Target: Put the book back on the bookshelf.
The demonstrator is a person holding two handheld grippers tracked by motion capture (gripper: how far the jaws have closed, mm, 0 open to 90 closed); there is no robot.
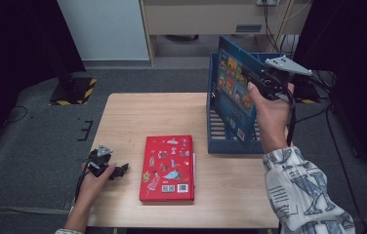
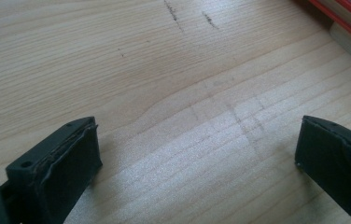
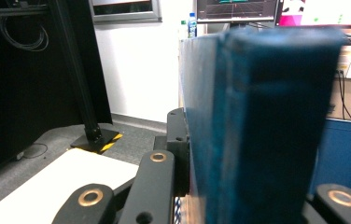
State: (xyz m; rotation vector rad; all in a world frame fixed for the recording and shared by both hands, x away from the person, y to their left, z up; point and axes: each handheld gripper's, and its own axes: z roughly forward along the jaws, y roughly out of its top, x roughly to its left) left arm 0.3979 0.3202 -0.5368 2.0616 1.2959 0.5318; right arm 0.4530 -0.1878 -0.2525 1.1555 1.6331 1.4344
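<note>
While the right gripper [image 1: 264, 84] has its fingers clamped on the blue book [image 1: 234, 92], that book hangs upright over the blue rack [image 1: 213, 127], not yet slotted in (so roughly halfway, I judge). Off to their left the red book [image 1: 168, 168] lies flat on the worktop [image 1: 137, 112], untouched. Beside it the left gripper [image 1: 118, 170] rests, fingers spread wide and empty.

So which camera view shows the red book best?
The high view: the red book lies flat and whole on the table, cover visible. The left gripper view catches just its edge at the top right corner. The right gripper view offers nothing useful for it.
</note>
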